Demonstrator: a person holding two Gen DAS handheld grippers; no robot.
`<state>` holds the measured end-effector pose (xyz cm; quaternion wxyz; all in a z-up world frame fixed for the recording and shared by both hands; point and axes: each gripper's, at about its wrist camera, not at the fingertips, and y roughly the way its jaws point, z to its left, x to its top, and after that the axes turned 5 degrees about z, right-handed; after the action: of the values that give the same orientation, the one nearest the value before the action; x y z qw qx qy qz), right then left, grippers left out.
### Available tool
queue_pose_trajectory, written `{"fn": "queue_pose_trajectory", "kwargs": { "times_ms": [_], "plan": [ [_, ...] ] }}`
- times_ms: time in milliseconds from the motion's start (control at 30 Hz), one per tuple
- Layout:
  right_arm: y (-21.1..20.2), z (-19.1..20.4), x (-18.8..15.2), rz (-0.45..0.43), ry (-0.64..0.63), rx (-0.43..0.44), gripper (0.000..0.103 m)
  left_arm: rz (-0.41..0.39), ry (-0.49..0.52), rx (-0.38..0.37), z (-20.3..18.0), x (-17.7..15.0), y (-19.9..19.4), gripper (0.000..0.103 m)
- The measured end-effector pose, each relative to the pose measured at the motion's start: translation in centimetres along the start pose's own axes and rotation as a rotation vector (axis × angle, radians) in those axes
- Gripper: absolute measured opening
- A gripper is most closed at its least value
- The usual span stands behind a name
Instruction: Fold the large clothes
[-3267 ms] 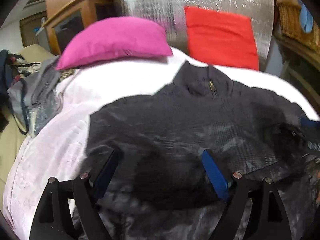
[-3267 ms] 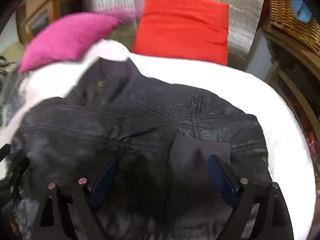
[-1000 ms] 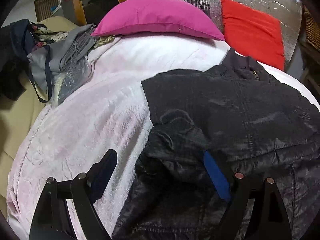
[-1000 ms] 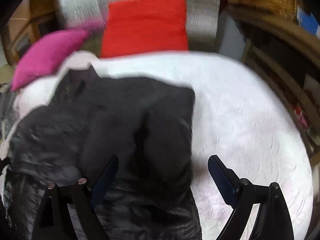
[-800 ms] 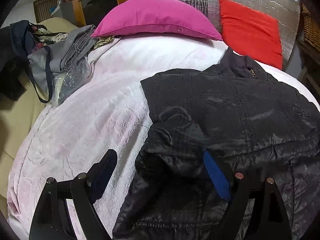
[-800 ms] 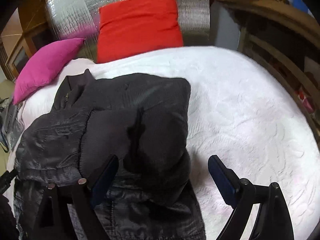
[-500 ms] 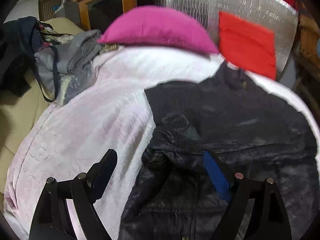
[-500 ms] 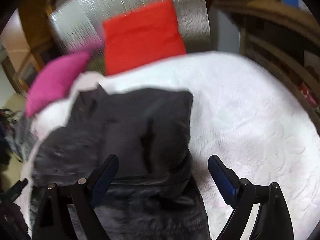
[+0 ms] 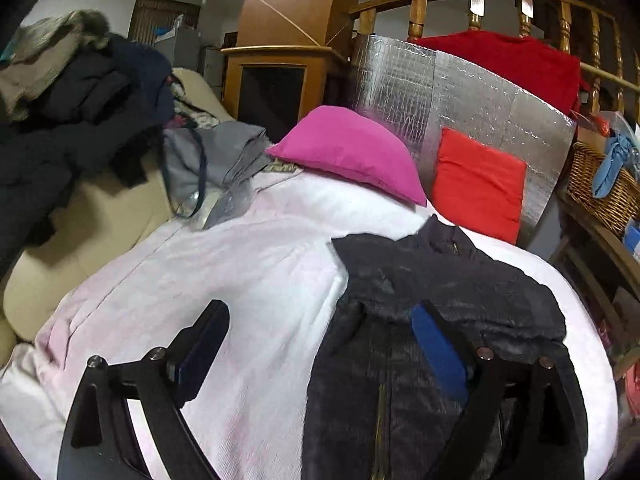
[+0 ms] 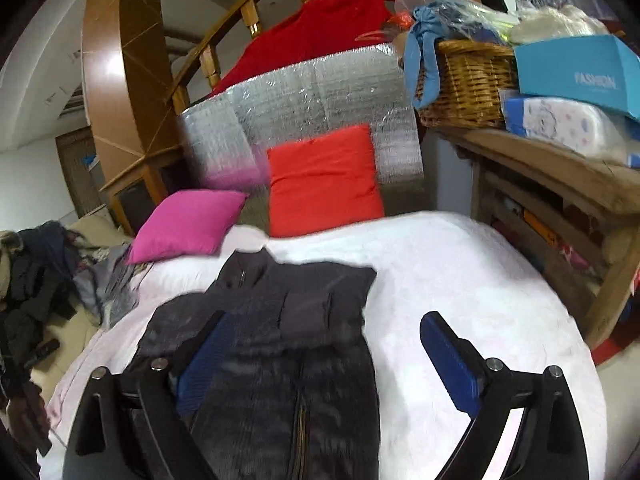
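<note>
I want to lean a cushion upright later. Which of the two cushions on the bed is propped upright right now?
The red cushion: it stands against the silver foil panel. The pink cushion lies flat on the bed.

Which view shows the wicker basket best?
The right wrist view: the wicker basket stands on the wooden shelf, large, with its rim and contents visible. The left wrist view catches only part of it at the right edge.

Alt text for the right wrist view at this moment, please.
A dark jacket lies on a white bedspread with both sleeves folded across its front, below the open, empty right gripper. Pink and red pillows sit behind it.
</note>
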<state>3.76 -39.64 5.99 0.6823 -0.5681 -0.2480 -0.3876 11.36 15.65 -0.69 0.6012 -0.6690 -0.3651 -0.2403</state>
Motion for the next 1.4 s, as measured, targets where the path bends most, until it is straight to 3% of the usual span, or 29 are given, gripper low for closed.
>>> {"fn": "queue_pose_trajectory", "kwargs": {
  "times_ms": [267,467,600,733,1067,1300,1400],
  "plan": [
    [0.3,-5.2,-10.6,0.222,0.228,0.061,0.096,0.136,-0.068,0.013,3.9,-7.5,-2.0,0.093],
    [0.5,-6.8,-15.9,0.283,0.368,0.114,0.096,0.22,-0.111,0.045,6.1,-12.1,-2.3,0.093],
    [0.2,-7.5,-17.6,0.293,0.44,0.16,0.096,0.242,-0.154,0.043,7.2,-14.2,-3.1,0.093],
    [0.5,-7.6,-18.6,0.319,0.475,0.201,0.096,0.297,-0.172,-0.006,7.4,-16.0,-3.0,0.093],
    [2.6,-6.8,-19.9,0.391,0.483,0.251,0.096,0.399,-0.079,-0.078,4.3,-17.3,-0.8,0.093],
    [4.2,-6.6,-19.7,0.43,0.451,0.22,0.095,0.482,-0.041,-0.118,2.3,-17.9,1.5,0.093],
    [4.6,-6.2,-19.5,0.444,0.421,0.218,0.084,0.489,-0.051,-0.142,2.0,-18.0,1.8,0.093]
  ]
}}
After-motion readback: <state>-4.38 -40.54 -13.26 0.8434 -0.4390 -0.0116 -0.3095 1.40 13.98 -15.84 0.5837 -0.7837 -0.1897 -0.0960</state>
